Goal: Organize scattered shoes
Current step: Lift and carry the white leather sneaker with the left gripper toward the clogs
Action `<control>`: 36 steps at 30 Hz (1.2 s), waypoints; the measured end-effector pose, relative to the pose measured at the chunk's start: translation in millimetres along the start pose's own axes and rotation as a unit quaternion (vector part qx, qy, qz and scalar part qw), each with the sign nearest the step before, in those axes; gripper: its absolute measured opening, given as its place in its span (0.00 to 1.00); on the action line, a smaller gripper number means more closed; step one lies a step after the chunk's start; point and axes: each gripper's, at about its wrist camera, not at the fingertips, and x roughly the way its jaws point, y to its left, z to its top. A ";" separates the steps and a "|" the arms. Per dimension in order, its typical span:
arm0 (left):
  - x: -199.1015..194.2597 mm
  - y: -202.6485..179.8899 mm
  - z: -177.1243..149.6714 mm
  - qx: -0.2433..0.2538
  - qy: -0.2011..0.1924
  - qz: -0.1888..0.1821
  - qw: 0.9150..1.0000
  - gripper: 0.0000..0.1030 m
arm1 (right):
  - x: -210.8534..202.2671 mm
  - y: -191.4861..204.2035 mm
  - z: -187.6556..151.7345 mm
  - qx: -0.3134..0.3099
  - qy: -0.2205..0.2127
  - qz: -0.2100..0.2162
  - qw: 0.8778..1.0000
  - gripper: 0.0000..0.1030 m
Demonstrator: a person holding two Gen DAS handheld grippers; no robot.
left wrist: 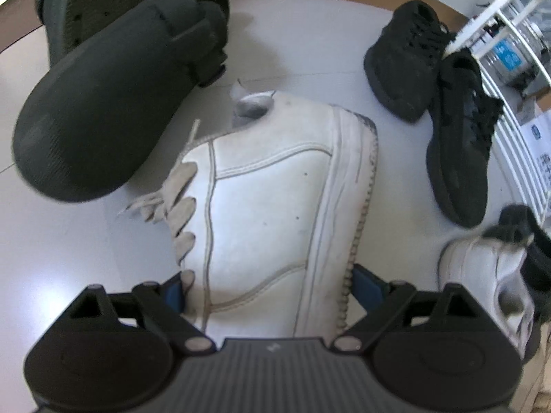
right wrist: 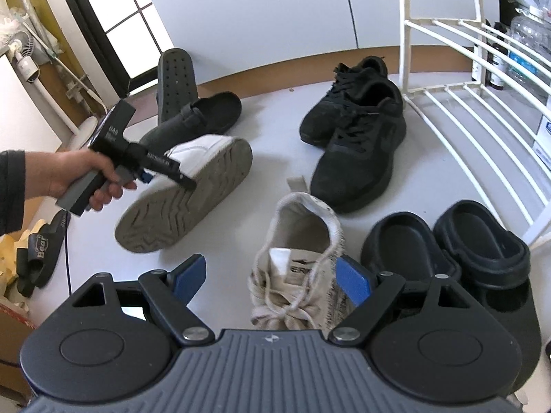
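Observation:
A white leather sneaker (left wrist: 275,199) fills the left wrist view, and my left gripper (left wrist: 268,289) is shut on it, blue pads pressing its laces side and its sole edge. In the right wrist view a hand holds that left gripper (right wrist: 165,172), and the white sneaker (right wrist: 193,192) hangs tilted with its grey sole showing. A second, worn white sneaker (right wrist: 299,275) lies on the floor under my right gripper (right wrist: 272,278), which stands open. Its right pad overlaps the shoe's side; its left pad is apart from the shoe.
Two black lace-up sneakers (right wrist: 351,137) lie side by side near a white wire rack (right wrist: 465,103). A pair of black clogs (right wrist: 447,251) sits right of the worn sneaker. A dark slip-on (right wrist: 206,113) and an upturned perforated shoe (right wrist: 175,82) lie behind. Slides (right wrist: 38,251) rest far left.

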 end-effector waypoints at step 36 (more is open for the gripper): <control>-19.9 43.9 -108.8 -0.026 -0.005 -0.079 0.997 0.90 | 28.2 48.6 -13.8 -0.036 0.057 0.031 0.997 0.84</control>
